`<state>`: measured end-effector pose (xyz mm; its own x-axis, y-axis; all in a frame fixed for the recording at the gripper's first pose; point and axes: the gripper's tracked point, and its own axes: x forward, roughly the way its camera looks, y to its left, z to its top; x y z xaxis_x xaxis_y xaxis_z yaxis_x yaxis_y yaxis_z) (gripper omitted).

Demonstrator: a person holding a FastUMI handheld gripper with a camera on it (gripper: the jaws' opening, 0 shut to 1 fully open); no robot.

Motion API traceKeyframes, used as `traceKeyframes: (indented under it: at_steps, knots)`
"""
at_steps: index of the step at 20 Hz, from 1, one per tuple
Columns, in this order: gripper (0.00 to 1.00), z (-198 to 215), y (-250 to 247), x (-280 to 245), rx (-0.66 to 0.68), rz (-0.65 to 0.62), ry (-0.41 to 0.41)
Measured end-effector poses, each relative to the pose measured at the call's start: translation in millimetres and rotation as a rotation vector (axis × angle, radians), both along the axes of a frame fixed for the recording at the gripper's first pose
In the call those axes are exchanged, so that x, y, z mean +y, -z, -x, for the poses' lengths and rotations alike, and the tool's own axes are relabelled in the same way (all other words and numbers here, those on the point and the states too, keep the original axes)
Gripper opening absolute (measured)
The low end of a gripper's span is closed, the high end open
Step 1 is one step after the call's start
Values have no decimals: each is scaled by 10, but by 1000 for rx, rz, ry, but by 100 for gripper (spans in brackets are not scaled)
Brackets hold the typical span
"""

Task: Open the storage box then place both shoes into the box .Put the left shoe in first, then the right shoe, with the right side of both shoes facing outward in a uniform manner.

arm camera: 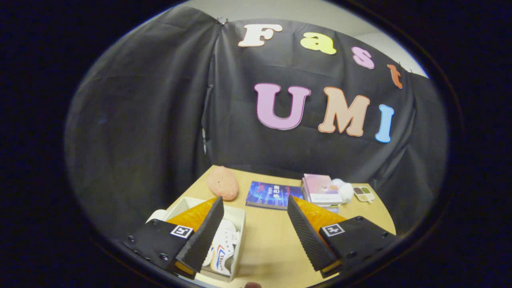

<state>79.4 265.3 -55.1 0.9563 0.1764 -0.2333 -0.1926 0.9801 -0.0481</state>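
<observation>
A white storage box (241, 224) stands open on the wooden table, under and just right of my left finger (204, 236). Inside it lies a white shoe (224, 248) with red and blue side markings, partly hidden by that finger. My gripper (253, 210) hovers above the table with its fingers spread wide apart and nothing between them. The bare tabletop shows in the gap between the fingers.
Beyond the fingers lie a fuzzy orange-pink lump (222, 183), a blue book (272, 195), a pink book stack (321, 191) with a white object (345, 189) beside it, and a small palette-like tray (363, 193). The table (264, 236) ends at black cloth walls.
</observation>
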Motion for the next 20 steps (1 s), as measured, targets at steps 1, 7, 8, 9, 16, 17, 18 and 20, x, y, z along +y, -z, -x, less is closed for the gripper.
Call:
traceKeyframes:
  at_steps: [1,7,8,9,16,17,18,20]
  knots:
    - [100,-20,-117,-126,-35,-20,-7]
    - [100,-63,-585,-979,-182,-75,-13]
    - [100,-49,-659,-1061,-208,-89,-25]
    - [100,-39,-729,-1115,-230,-108,-39]
    - [100,-90,-844,-1536,-273,-181,-39]
    - [100,-79,-833,-1586,-273,-178,-36]
    - [100,-96,-821,-1606,-276,-174,-36]
    - [100,-104,-802,-1664,-276,-166,-32]
